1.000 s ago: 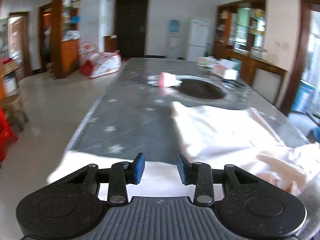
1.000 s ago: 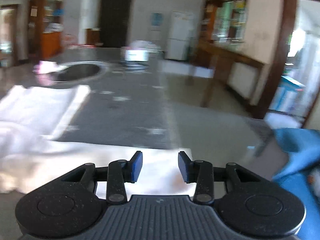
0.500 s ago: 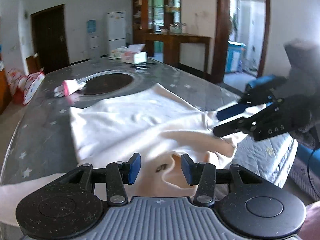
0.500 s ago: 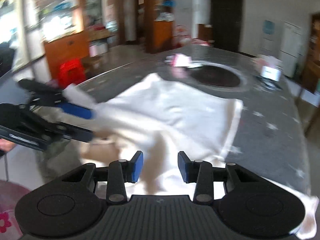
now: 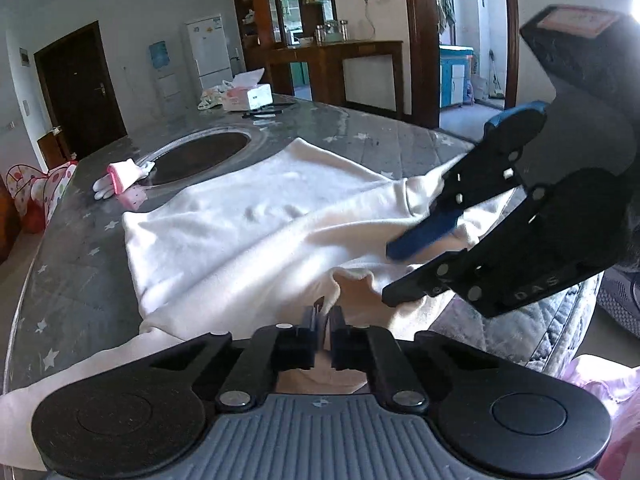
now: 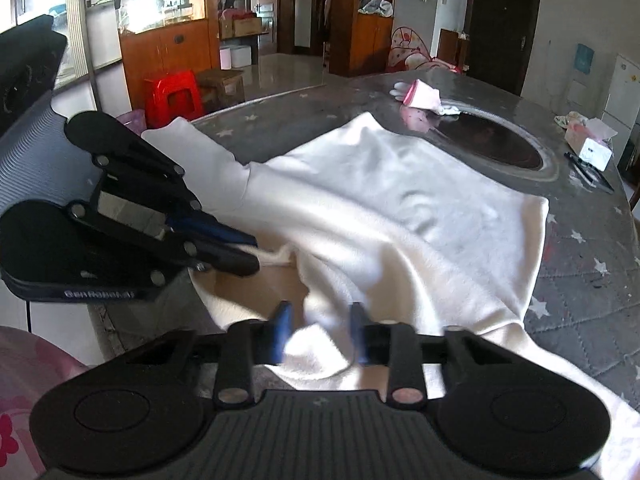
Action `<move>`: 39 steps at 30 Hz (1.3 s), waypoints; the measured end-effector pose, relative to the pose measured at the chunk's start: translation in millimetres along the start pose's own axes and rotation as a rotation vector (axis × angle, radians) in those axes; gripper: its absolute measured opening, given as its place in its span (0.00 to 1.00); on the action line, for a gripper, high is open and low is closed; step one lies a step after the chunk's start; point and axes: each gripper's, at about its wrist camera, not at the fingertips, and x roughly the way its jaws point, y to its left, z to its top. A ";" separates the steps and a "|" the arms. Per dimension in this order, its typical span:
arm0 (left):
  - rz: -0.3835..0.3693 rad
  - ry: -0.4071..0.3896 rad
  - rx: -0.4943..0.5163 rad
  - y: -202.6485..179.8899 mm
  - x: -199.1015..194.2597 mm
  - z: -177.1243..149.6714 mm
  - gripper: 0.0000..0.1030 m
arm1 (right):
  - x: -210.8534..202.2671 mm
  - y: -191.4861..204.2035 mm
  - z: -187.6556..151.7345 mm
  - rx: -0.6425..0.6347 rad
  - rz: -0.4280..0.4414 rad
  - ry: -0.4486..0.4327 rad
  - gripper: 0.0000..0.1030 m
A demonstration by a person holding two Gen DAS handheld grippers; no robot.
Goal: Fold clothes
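Observation:
A cream long-sleeved top (image 5: 256, 224) lies spread on the grey star-patterned table (image 5: 80, 240); it also shows in the right wrist view (image 6: 400, 216). My left gripper (image 5: 323, 316) is shut on the top's collar edge at the near side. It shows from the side in the right wrist view (image 6: 240, 252), pinching the collar. My right gripper (image 6: 320, 320) is open, its fingers astride a fold of the top near the collar. In the left wrist view it (image 5: 396, 272) reaches in from the right with jaws apart over the cloth.
A dark round inset (image 5: 200, 156) sits in the table's middle. A pink-and-white cloth (image 5: 120, 178) lies beside it. A tissue box (image 5: 252, 96) and pens stand at the far end. A red stool (image 6: 172, 96) and cabinets stand on the floor.
Both grippers swung inward from the sleeves to the collar. The left gripper closed on the collar edge. The right gripper came closer and set its open fingers around a fold.

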 end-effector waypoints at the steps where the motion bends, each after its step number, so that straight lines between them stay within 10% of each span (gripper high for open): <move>1: -0.004 -0.011 -0.002 0.2 -3.9 -0.1 0.05 | -1.2 -0.1 -0.5 0.000 -0.002 0.002 0.11; 13: -0.012 -0.058 0.082 -11.0 -24.7 -10.2 0.09 | -31.6 25.1 -11.3 -0.071 0.013 0.008 0.12; 18: 0.018 -0.066 0.096 -12.8 -17.8 -4.8 0.43 | -25.1 24.8 -3.0 -0.070 -0.007 -0.018 0.26; 22: 0.042 -0.037 0.085 -11.7 -6.4 -3.4 0.46 | -10.7 27.2 -1.6 -0.078 -0.005 -0.010 0.27; 26: 0.038 -0.029 0.038 -5.5 -3.2 -4.7 0.44 | 0.6 27.7 -2.4 -0.072 -0.016 -0.015 0.26; 30: 0.007 -0.015 0.035 -4.6 -1.9 -8.7 0.10 | 6.3 27.4 -3.3 -0.070 -0.023 -0.022 0.07; 39: -0.035 -0.050 0.068 -8.2 -28.8 -19.2 0.05 | -17.9 37.2 -9.1 -0.122 0.057 -0.022 0.04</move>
